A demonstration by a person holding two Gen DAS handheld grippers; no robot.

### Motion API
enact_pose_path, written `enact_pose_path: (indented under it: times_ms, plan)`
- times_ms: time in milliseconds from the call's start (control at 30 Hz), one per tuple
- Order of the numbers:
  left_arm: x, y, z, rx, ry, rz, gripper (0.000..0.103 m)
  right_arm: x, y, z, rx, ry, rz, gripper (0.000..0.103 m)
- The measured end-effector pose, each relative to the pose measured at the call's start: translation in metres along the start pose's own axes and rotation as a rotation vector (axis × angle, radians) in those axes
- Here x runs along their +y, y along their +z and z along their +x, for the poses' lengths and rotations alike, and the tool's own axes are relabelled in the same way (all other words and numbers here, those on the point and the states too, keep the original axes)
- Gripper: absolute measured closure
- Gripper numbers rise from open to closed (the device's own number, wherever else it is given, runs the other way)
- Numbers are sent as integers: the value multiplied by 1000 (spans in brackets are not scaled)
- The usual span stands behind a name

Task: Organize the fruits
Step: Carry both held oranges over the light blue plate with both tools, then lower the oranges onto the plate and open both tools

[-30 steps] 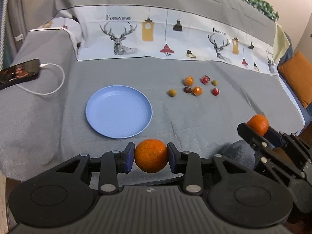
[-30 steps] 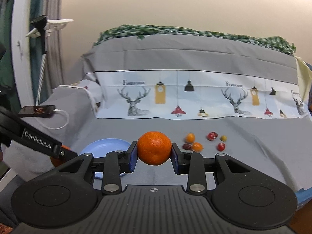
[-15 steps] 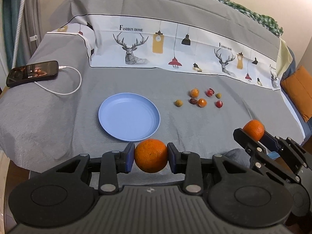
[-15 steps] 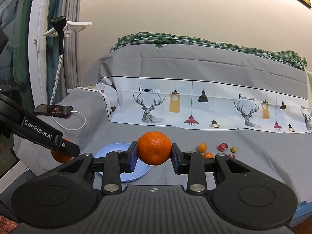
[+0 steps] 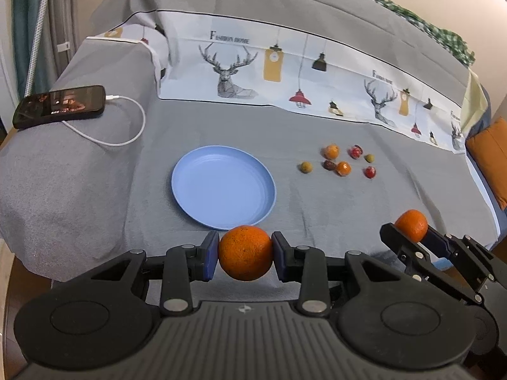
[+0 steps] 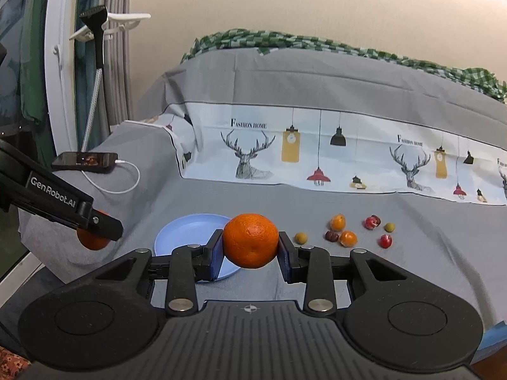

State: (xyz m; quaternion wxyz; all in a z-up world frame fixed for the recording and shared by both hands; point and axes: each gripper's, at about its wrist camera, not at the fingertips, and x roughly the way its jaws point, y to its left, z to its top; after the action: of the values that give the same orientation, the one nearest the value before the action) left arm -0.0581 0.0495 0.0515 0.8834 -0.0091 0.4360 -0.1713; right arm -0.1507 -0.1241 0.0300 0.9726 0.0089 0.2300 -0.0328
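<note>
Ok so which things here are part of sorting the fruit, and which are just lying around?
Part of the job:
- orange in the left claw
- orange in the right claw
- blue plate
- small fruits on the grey cover

Just lying about:
- phone
- white charging cable
- orange cushion

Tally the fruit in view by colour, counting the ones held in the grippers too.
Large orange, one held in each gripper: 2
Small orange, on the cloth: 2
Small red: 2
Small yellow-green: 2
Small dark brown-red: 1
Total: 9
</note>
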Motion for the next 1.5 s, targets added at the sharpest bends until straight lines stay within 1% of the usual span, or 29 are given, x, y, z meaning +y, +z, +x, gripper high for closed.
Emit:
enact_pose_path:
  times_ms: [133,367,567,733,900,1000,1200,1233,1267,1300,1333,1367,1400,1467,1500]
  plan:
    - [11,9,8,-8,22,-16,64,1,3,13,15,5,-10,67]
    - [27,28,41,24,49,-29,64,9,3,57,92,47,-18,67]
    - [36,46,91,79,63,-37,64,16,0,105,169,65,-40,67]
    - [44,58,139,144,76,-29,64,20,-9,152,242,67,-44,67]
    - [52,68,186,200,94,1,64,23,-16,199,303,74,-56,67]
    - [55,72,208,218,109,25,64,27,-23,223,333,81,-71,67]
    - [55,75,246,250,119,69,63,31,-32,257,389,84,-86,66]
    - [54,76,250,246,121,83,57,32,-32,260,394,86,-85,66]
    - [52,78,251,233,124,95,35,31,-30,264,398,89,-83,65]
    - [50,82,247,204,128,108,25,30,-28,265,397,89,-80,56]
    - [48,85,242,170,133,115,5,29,-23,265,385,81,-76,46]
    - [47,87,233,128,136,118,1,28,-19,263,369,71,-76,27]
    - [46,88,224,93,132,119,0,26,-14,259,346,58,-80,19]
    - [44,89,208,78,112,129,0,24,-6,245,311,52,-104,18]
    - [44,87,202,82,113,128,0,22,-3,237,307,59,-112,14]
